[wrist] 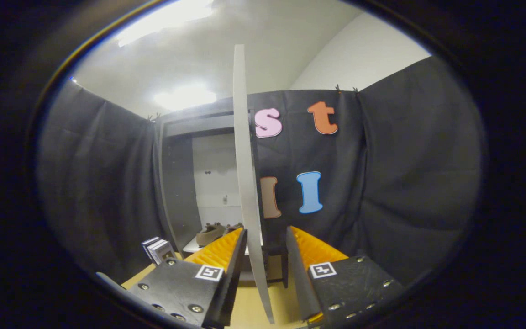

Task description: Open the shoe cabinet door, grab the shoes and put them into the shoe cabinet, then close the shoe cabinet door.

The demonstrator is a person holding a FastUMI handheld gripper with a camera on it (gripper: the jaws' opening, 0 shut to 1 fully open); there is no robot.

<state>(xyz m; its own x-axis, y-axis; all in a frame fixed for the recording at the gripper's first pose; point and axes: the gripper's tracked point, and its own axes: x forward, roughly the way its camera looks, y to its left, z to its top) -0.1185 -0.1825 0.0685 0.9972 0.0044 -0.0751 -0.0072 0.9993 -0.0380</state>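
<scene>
So the shoe cabinet door (pixel 247 183) is swung out and showing edge-on, a thin pale panel running up tall right between the two fingers of the claw (pixel 265 235). The fingers are sitting apart, one on either side of the door's edge, and there's a visible gap on both sides, so neither one is actually pressing on it as far as I'm seeing. The door looks a touch closer to the left finger than the right.

Beyond the fingers and left of the door, the shoe cabinet (pixel 185 183) is standing open, dark frame with a pale inside. The shoes (pixel 217 232), a brownish pair, are lying on the white shelf (pixel 194 246) inside it, just past the left fingertip.

Below the claw, the counter (pixel 249 301) is showing as a light wood-coloured surface. A small boxy thing (pixel 157 249) is sitting near the cabinet's lower left corner, can't really tell what it is. Black cloth is hanging all around as the booth wall, with a white ceiling and bright lights glaring above it.
</scene>
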